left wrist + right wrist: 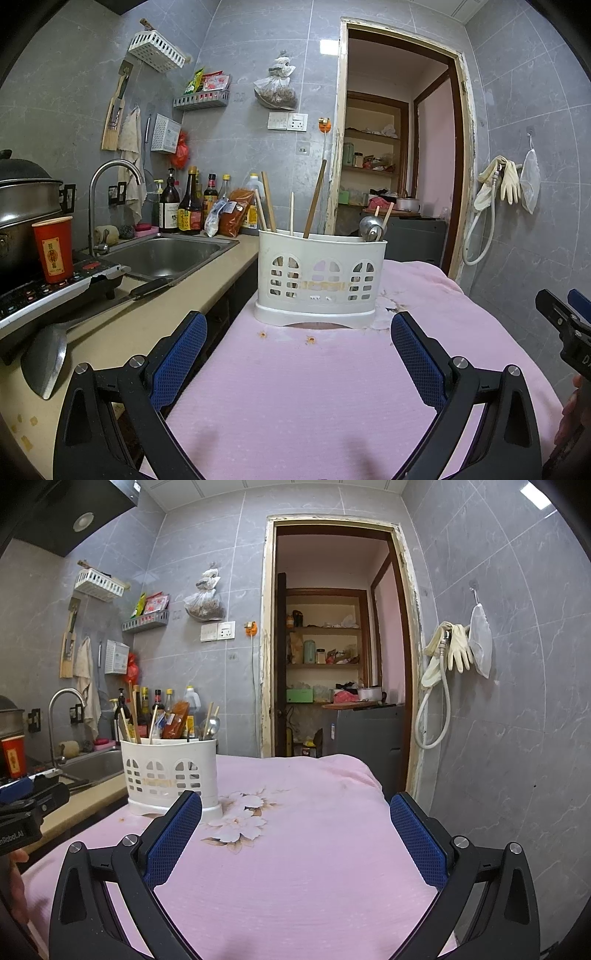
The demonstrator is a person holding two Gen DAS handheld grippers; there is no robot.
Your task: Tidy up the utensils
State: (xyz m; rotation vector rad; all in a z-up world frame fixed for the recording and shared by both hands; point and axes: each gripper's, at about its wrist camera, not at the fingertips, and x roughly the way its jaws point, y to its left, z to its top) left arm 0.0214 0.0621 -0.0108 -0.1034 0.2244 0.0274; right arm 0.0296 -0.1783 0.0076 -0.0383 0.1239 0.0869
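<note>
Hovering both empty, wide-spread tools, left tool (298, 345) and right tool (295, 825), before the white utensil caddy (319, 280) on the pink cloth (332, 387), I'd pinch one chopstick (314, 199) high, lifting straight.

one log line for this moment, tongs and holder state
left tongs: open, empty | right tongs: open, empty | utensil holder: upright on pink cloth, chopsticks and spoon inside

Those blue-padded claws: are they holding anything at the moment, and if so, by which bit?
Nothing is held. The left gripper and the right gripper both stand open over the pink cloth, and the utensils sit in the white holder.
</note>
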